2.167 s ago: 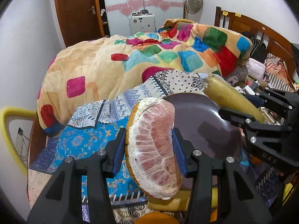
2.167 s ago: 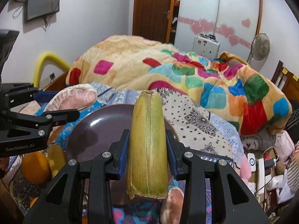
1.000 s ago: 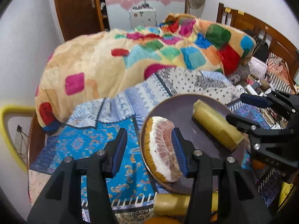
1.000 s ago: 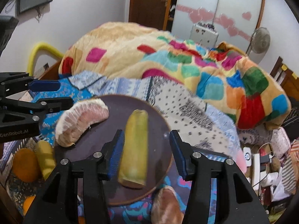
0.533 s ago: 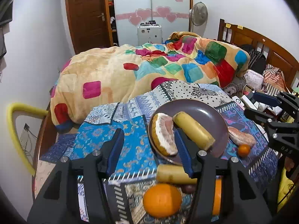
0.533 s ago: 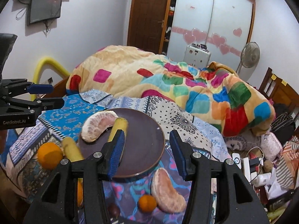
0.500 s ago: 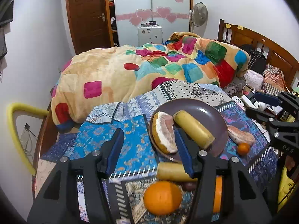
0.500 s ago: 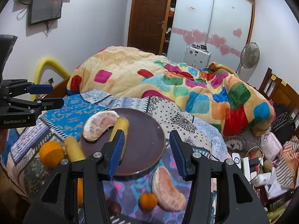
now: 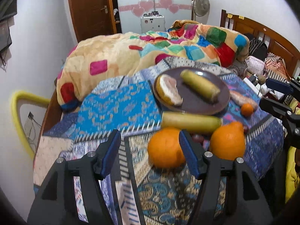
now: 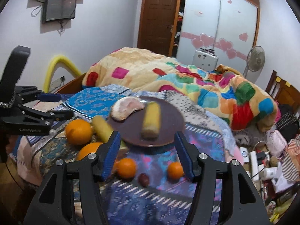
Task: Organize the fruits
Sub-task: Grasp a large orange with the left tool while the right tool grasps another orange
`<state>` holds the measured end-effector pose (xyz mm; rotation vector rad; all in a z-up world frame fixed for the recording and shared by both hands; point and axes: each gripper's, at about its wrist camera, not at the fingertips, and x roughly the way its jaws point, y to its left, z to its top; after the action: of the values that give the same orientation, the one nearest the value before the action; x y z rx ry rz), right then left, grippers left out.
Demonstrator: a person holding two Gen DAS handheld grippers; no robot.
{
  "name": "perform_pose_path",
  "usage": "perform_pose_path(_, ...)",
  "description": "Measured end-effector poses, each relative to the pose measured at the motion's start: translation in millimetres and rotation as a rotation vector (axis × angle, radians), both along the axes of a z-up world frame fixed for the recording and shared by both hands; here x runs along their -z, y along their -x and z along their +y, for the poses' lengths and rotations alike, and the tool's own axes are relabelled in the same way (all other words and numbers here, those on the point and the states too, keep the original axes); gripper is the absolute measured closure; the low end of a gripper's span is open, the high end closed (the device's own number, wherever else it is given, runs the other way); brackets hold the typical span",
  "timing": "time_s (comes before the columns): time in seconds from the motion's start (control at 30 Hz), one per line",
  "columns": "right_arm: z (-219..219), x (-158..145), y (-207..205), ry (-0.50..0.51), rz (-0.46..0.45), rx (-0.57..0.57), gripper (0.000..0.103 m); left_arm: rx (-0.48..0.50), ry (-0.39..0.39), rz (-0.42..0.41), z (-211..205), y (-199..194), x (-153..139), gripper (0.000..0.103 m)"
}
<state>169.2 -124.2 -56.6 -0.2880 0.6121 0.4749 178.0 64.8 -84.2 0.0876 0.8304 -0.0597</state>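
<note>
A: Left tongs, state?

B: Empty and spreading. Nothing pinched; the left orange shows past the right pad, not gripped. They point steeply down at the cloth.

A: Why's the plate loaded like that?

B: Looks like the collecting spot. Pomelo wedge on its left half, cane piece just beside it, both lying flat so they don't roll.

A: What's loose?

B: Second cane piece touching the plate's near rim. Second orange to the right of the first. In the right view, two small oranges, a dark plum, all on the cloth near the tongs. Another pomelo wedge right of the plate.

A: Right tongs?

B: Also empty, jaws opening, tilted down less steeply, small fruit between and below the pads but untouched.

A: Progress?

B: I'd say early; most fruit is off the plate.
</note>
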Motion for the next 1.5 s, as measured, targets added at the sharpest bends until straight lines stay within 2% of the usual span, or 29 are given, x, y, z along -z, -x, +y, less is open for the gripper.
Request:
perform_pose_path(0.23, 22, 22, 18, -0.041, 0.065, -0.061, 0.046, -0.014, 0.007, 0.033, 11, 28, 22, 0.039)
perform_pose_path(0.47, 38, 45, 18, -0.064, 0.138, -0.067, 0.046, -0.022, 0.012, 0.054, 24, 49, 35, 0.036)
perform_pose_path(0.57, 43, 51, 16, -0.055, 0.143, -0.059, 0.040, -0.018, 0.011, 0.065, 26, 52, 39, 0.036)
perform_pose_path(0.8, 47, 61, 9, -0.036, 0.157, -0.035, 0.040, 0.000, 0.037, 0.063, 24, 47, 40, 0.035)
perform_pose_path(1.0, 47, 57, 11, -0.032, 0.162, -0.042, 0.042, 0.018, 0.047, 0.050, 16, 34, 36, 0.035)
perform_pose_path(1.13, 40, 48, 10, -0.073, 0.177, -0.059, 0.042, 0.037, 0.043, 0.038, 7, 25, 32, 0.035)
perform_pose_path(1.5, 14, 15, 7, -0.091, 0.082, -0.020, 0.042, 0.051, 0.064, 0.059, -8, -7, 38, 0.032)
